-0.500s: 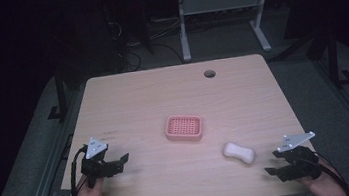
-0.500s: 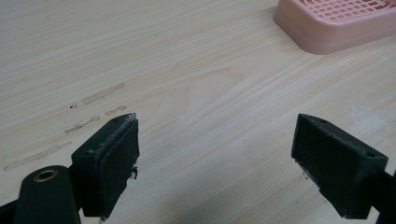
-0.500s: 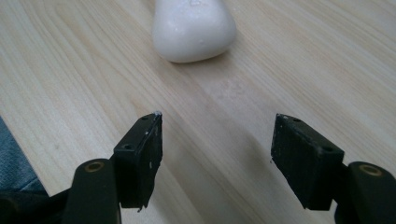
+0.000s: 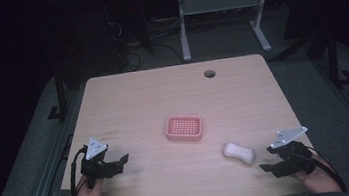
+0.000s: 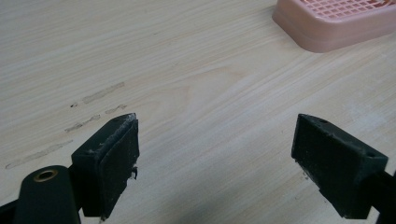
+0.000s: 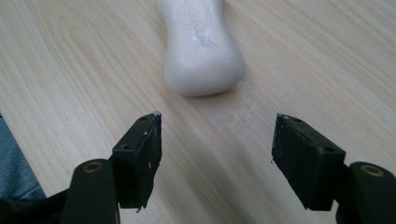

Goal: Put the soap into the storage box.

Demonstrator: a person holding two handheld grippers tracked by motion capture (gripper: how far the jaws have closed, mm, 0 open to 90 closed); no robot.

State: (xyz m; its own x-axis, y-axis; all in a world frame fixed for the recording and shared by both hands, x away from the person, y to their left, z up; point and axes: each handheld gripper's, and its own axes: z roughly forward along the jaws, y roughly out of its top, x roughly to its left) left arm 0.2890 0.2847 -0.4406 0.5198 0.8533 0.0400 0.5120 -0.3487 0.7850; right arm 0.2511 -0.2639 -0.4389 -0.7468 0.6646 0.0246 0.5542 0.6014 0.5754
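Approach step: right gripper [image 4: 271, 160], fingers released, faces soap [image 4: 238, 153] on bench [image 4: 171, 88]; next, advance and clench.

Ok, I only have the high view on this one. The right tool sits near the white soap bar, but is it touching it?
Observer: No. In the right gripper view the soap bar lies ahead of the right tool, with bare table between them.
Operator: Are its jaws open?
Observer: Yes, spread wide with nothing between them.
Operator: And the left tool?
Observer: The left tool is open too, over bare wood, and the pink soap dish sits well ahead of it.
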